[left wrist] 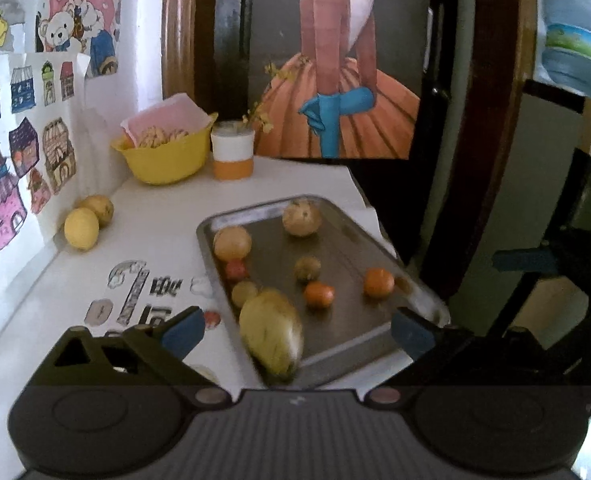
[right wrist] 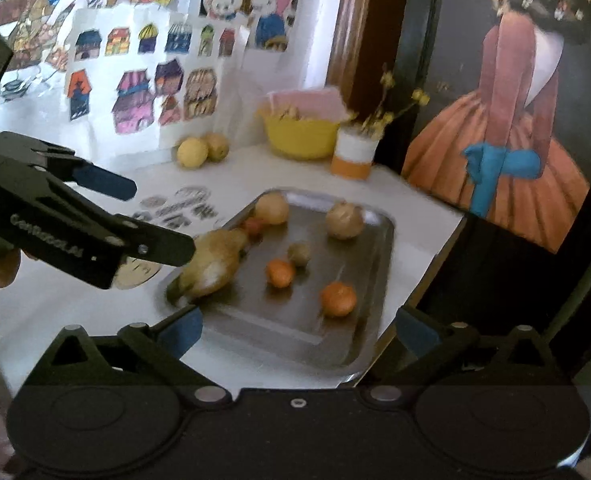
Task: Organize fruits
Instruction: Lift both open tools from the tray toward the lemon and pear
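Yellow lemon (left wrist: pixel 81 228) & a brownish fruit (left wrist: pixel 98 208) were seen by the wall at far left of the white table (left wrist: pixel 143 216), outside the tray. Yellow bowl (left wrist: pixel 166 151) and an orange-white cup (left wrist: pixel 232 150) were set behind. Left tongs (left wrist: pixel 297 330) were held wide open, nothing gripped; a blurred mango (left wrist: pixel 271 330) was seen between the fingers at the metal tray's (left wrist: pixel 337 214) near-left edge, contact w/ them not clear. Two pale round fruits (left wrist: pixel 232 243), a small red one (left wrist: pixel 236 270), two small greenish ones (left wrist: pixel 307 268) & two oranges (left wrist: pixel 379 282) were spread over the tray. Right tongs (right wrist: pixel 297 336) were also held wide open, empty, at the tray's near edge.
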`<state>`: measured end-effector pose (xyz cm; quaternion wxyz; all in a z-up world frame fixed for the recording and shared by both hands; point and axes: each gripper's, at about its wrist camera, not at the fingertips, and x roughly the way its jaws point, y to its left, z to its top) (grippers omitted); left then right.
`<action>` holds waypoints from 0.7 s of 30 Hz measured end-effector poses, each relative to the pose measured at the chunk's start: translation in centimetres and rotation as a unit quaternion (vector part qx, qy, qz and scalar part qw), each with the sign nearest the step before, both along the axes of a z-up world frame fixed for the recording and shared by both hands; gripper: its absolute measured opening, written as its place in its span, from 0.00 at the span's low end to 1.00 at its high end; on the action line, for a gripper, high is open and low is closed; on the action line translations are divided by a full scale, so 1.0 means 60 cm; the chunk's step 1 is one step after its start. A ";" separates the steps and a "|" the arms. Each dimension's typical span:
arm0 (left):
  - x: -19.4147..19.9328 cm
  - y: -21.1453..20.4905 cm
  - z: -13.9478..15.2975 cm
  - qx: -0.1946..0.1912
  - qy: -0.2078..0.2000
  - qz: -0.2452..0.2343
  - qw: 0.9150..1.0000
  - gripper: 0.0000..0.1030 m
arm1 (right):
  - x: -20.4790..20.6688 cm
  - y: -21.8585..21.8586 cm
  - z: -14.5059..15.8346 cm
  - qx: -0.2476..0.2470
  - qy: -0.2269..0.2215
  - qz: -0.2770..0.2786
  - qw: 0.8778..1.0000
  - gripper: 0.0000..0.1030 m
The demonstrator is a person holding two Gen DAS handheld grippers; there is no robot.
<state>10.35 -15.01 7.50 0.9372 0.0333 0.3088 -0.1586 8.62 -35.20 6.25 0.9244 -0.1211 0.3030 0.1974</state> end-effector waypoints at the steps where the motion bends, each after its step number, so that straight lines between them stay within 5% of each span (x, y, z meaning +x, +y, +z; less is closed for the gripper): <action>1: -0.006 0.008 -0.001 0.005 0.004 -0.004 1.000 0.99 | -0.003 0.004 0.001 0.003 0.014 -0.003 1.000 0.99; 9: -0.026 0.100 -0.002 0.032 0.039 0.023 0.998 0.99 | -0.023 0.066 0.030 0.020 0.085 0.012 0.996 0.99; 21: 0.008 0.266 0.026 0.051 0.034 0.110 0.992 0.99 | 0.036 0.212 0.115 0.034 0.117 0.086 0.989 0.99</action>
